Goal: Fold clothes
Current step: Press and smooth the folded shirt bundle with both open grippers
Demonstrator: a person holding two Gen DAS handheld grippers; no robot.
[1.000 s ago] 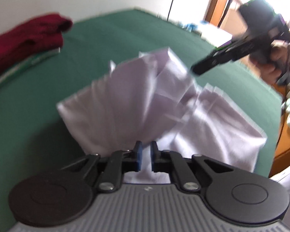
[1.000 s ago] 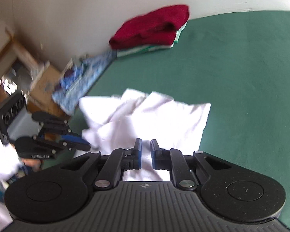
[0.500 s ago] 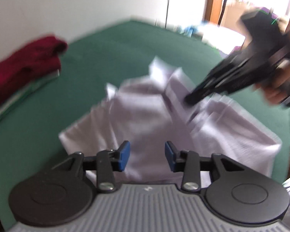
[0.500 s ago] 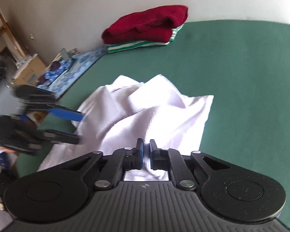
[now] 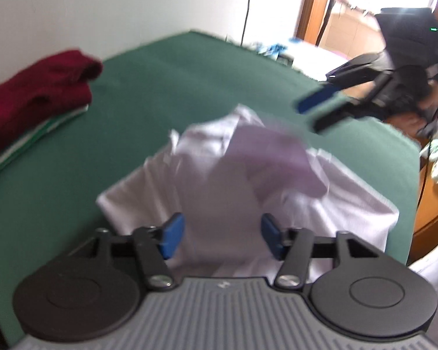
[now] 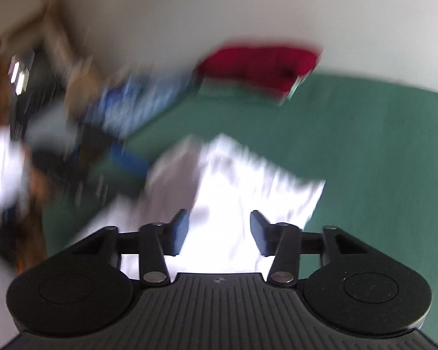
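Both jaws just opened, nothing gripped: my left gripper (image 5: 222, 239) & right gripper (image 6: 217, 232) | white shirt (image 5: 248, 186) crumpled on green table (image 5: 166, 87) | light, floppy, prob slippery; pinch hem/corners.

My left gripper (image 5: 222, 237) has just been opening; its blue pads stand apart over the white garment (image 5: 248, 192), not gripping it. The garment lies rumpled on the green table (image 5: 160, 87). At two o'clock, my right gripper (image 5: 321, 110) hovers spread. At nine o'clock sits a red folded stack (image 5: 38, 93).
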